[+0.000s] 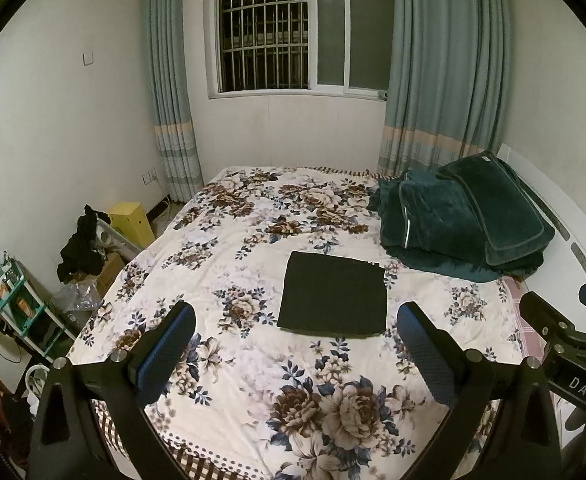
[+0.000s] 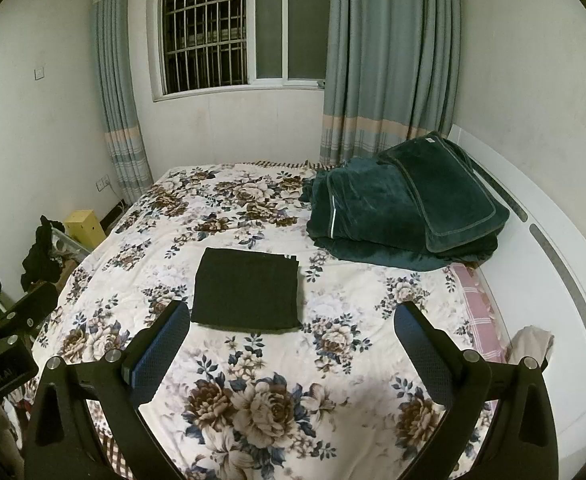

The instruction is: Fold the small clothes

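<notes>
Both grippers hang above the near part of the bed, and neither holds a thing. The left gripper (image 1: pixel 295 320) has its jaws spread wide, blue pads (image 1: pixel 165 354) facing each other across open air. The right gripper (image 2: pixel 293 318) matches it, jaws released and far apart, nothing between them but flowered bedspread (image 2: pixel 253 396).

And there is the black cloth (image 1: pixel 333 294), folded into a neat flat rectangle, lying on the bedspread about the middle of the bed. In the left wrist view it sits just beyond the fingertips and squarely in the gap between the jaws, a touch toward the right finger, not touching either one. In the right wrist view the same cloth (image 2: pixel 247 288) lies off to the left: its near left corner comes right up beside the tip of the left finger, while the right finger stands well apart from it. Whether that left pad actually grazes the cloth cannot be told from here.

Farther back on the right, a heap of dark green blankets (image 2: pixel 405 212) is piled against the white headboard (image 2: pixel 553 280). A pink checked sheet (image 2: pixel 477 320) peeks out along the right edge of the bed. The right gripper's body also shows at the right edge of the left wrist view, beside the bed's right side. On the far wall, a barred window (image 1: pixel 285 28) sits between blue-grey curtains (image 1: pixel 445 72). Down on the left floor, a yellow box (image 1: pixel 133 220) and a black garment (image 1: pixel 81 248) draped over clutter.
</notes>
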Demonstrator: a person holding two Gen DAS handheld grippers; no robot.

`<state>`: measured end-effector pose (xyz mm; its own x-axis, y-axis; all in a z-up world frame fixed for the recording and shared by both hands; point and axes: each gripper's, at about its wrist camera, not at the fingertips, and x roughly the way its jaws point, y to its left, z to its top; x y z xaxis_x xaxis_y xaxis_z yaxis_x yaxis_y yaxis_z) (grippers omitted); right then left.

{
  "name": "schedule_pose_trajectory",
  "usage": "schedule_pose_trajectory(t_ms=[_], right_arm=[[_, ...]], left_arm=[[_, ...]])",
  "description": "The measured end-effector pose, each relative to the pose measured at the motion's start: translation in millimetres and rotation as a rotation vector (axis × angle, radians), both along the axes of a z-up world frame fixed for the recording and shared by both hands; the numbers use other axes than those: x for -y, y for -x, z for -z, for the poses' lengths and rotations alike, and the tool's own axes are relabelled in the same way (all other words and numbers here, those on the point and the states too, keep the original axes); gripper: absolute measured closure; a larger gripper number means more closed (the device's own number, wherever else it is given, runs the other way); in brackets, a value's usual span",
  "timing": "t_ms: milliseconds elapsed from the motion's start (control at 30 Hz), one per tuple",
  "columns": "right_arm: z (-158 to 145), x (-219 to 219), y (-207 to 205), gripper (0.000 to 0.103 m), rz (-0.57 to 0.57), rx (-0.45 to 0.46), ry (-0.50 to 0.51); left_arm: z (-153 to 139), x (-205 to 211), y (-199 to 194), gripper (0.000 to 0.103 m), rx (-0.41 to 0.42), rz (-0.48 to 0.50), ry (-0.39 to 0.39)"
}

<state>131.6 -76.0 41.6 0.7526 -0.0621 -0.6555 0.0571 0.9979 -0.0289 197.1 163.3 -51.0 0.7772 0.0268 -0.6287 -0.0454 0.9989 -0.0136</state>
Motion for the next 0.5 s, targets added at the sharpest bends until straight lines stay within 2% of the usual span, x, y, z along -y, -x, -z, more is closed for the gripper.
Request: schedule_pose_trajectory(t_ms=[500], right_arm=[[-3.2, -2.9, -1.5, 0.0, 0.0, 0.005, 0.001]], left_arm=[[-6.6, -1.6, -3.7, 0.0, 0.008, -0.007, 0.002]])
